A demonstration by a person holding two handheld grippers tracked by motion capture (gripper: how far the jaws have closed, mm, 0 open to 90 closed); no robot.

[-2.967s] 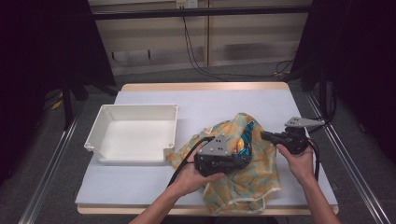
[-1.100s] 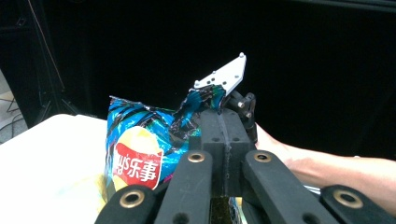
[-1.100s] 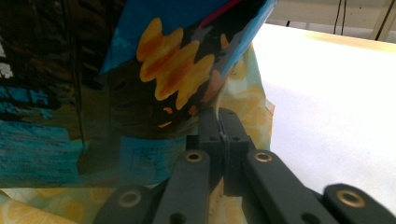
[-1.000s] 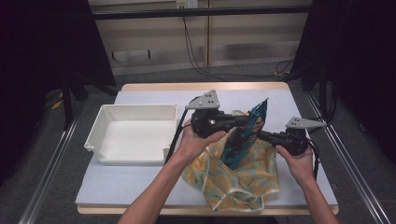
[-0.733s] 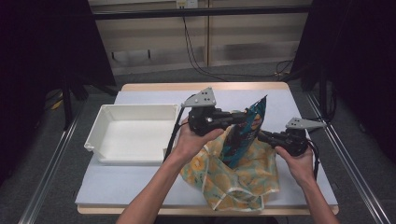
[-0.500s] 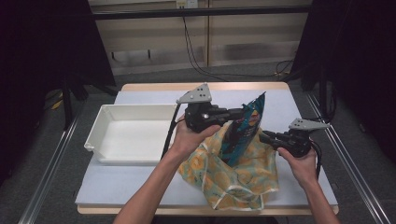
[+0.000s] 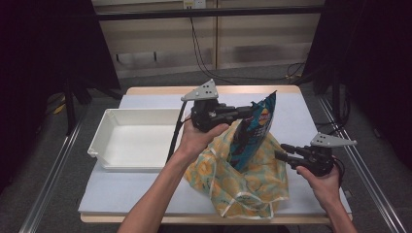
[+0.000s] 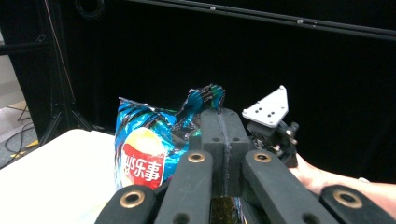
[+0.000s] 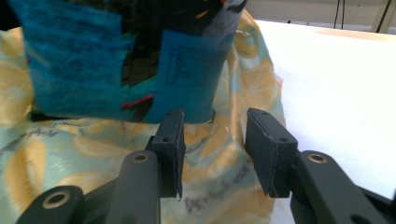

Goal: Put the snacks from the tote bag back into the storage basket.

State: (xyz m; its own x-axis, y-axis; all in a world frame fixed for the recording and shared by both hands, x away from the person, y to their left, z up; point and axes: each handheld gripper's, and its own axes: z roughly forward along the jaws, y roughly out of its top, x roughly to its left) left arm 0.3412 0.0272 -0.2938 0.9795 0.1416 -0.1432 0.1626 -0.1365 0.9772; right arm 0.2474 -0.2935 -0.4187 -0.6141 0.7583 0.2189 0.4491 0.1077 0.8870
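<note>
Left tool (image 7: pixel 248 111): jaws pressed flat together on the top edge of the chip bag (image 7: pixel 256 127), seen plainly in the left gripper view, where the crimped top (image 8: pixel 205 100) sticks up just behind the shut jaws. We read the high pinch as deliberate: held by its seal, the bag hangs upright and slim, so it can slide past the cloth without spilling or folding.

All places below are given relative to the chip bag. Its lower part sits inside the mouth of the yellow tote (image 7: pixel 243 179), which lies slumped on the bench (image 7: pixel 311 116) beneath and around it. Whether the bag is going in or coming out, we cannot tell from this moment.

Right tool (image 7: pixel 282 151): to the bag's right and lower, jaws apart and holding nothing. In the right gripper view the open jaws point at the tote cloth (image 9: pixel 210 154) just below the bag's blue back panel (image 9: pixel 187 74), near it but not gripping. We judge it stands ready to pin or spread the tote's rim so the mouth stays open while the left hand moves the bag.

White tray (image 7: pixel 104 141): to the bag's left, apart from it, nothing in it that we can see.
</note>
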